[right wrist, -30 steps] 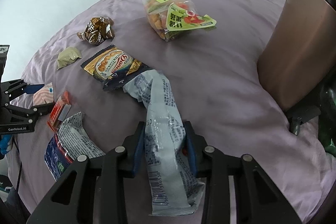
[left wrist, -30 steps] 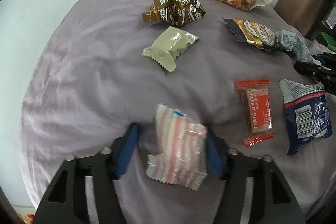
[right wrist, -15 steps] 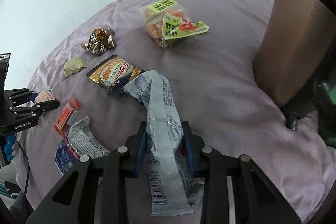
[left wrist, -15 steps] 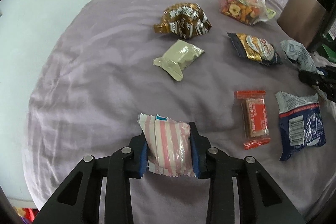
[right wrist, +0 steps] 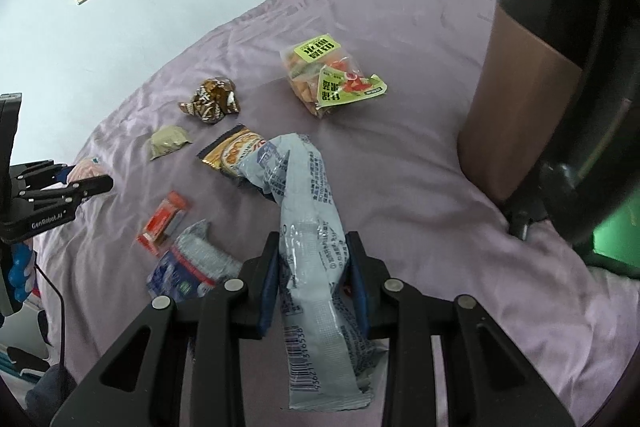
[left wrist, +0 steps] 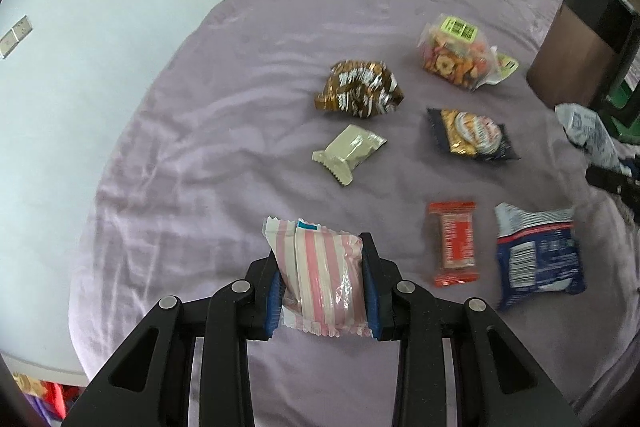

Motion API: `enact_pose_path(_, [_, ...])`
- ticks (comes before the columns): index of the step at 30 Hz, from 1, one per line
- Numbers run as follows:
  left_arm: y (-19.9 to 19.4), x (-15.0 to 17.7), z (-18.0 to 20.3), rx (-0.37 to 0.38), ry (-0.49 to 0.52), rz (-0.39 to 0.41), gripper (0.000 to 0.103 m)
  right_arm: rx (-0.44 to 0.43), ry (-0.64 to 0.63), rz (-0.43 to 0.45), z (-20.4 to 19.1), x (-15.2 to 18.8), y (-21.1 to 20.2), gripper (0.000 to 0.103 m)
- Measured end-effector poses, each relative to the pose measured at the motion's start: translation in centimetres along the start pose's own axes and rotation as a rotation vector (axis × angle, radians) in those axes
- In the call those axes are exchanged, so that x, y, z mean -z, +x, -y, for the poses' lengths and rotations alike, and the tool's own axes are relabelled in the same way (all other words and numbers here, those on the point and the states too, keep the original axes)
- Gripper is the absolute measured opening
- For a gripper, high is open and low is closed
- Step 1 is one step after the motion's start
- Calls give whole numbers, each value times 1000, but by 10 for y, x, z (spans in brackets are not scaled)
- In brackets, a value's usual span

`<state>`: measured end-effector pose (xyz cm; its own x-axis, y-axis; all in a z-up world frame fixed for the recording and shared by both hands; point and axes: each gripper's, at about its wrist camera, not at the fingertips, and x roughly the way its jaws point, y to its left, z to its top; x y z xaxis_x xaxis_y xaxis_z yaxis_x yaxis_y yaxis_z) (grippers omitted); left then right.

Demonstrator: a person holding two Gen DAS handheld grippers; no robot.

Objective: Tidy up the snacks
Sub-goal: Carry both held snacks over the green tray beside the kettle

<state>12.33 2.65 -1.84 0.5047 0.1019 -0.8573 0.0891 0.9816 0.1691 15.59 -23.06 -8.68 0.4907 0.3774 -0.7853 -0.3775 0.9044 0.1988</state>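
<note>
Eight snack packets (left wrist: 352, 153), two grippers (left wrist: 322, 277)

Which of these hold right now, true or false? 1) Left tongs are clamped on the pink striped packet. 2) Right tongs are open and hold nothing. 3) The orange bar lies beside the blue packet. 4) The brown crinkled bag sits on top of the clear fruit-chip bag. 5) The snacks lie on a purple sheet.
1) True: the left tongs are shut on the pink striped packet.
2) False: the right tongs grip the long pale blue wrapper.
3) True: the orange bar lies just left of the blue packet.
4) False: the brown crinkled bag lies apart from the clear fruit-chip bag.
5) True: purple sheet.
</note>
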Motion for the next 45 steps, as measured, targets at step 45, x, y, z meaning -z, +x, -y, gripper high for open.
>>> enact_pose_path(45, [-174, -122, 434, 370, 452, 257, 29, 316, 331, 323, 251, 98, -259, 0])
